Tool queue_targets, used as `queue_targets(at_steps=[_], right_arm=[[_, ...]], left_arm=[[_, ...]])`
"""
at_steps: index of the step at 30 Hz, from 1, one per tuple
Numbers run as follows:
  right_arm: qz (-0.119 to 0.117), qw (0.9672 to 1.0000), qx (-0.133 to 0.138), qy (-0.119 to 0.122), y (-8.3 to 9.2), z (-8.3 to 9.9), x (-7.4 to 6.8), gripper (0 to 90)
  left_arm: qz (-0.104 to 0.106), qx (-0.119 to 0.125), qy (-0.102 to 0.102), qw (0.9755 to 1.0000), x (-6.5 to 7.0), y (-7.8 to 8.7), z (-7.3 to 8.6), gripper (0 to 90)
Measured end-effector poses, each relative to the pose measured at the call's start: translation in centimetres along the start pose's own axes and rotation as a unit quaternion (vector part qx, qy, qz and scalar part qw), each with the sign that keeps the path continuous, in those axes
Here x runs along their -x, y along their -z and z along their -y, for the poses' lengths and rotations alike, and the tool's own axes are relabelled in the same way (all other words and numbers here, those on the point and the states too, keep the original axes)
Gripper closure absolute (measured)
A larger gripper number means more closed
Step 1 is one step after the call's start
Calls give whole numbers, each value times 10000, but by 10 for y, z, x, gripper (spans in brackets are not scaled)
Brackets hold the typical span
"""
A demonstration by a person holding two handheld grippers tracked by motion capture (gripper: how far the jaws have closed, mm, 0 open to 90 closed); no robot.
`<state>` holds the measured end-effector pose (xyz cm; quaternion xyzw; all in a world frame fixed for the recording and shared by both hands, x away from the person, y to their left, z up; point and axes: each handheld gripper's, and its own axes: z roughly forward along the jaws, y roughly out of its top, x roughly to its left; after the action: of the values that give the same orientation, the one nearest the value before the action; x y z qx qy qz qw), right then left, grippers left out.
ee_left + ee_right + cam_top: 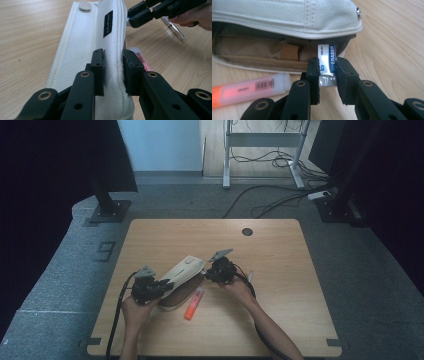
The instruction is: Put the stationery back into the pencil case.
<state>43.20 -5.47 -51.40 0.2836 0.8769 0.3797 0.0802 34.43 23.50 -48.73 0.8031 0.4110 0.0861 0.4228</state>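
Wood table (280, 270) on grey carpet (370, 270); left gripper (113, 72) clamped on pouch flap (85, 50), right gripper (327, 80) on eraser (327, 62).

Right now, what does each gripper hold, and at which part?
The left gripper pinches the white pencil case by its raised flap edge. The right gripper clamps the eraser by its lower end.

Black two-jaw tool (327, 82) with brass-ringed screws, trailing cable
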Motion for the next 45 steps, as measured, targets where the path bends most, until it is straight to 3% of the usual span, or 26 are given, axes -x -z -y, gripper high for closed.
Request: queue_targets(at_steps=[27, 37, 40, 42, 45], right_arm=[[89, 9999, -17, 104, -39, -16, -4, 717], [75, 10000, 32, -21, -47, -15, -2, 707], [8, 10000, -25, 5, -46, -16, -2, 600], [11, 10000, -25, 90, -45, -17, -3, 568], [-41, 10000, -33, 32, -43, -17, -4, 506]], left_arm=[[19, 5, -32, 10000, 1, -2, 0, 724], [19, 7, -39, 10000, 1, -1, 0, 724], [9, 5, -50, 10000, 0, -2, 0, 722], [-1, 0, -69, 10000, 1, -2, 1, 720], [-5, 0, -69, 10000, 0, -3, 1, 719]])
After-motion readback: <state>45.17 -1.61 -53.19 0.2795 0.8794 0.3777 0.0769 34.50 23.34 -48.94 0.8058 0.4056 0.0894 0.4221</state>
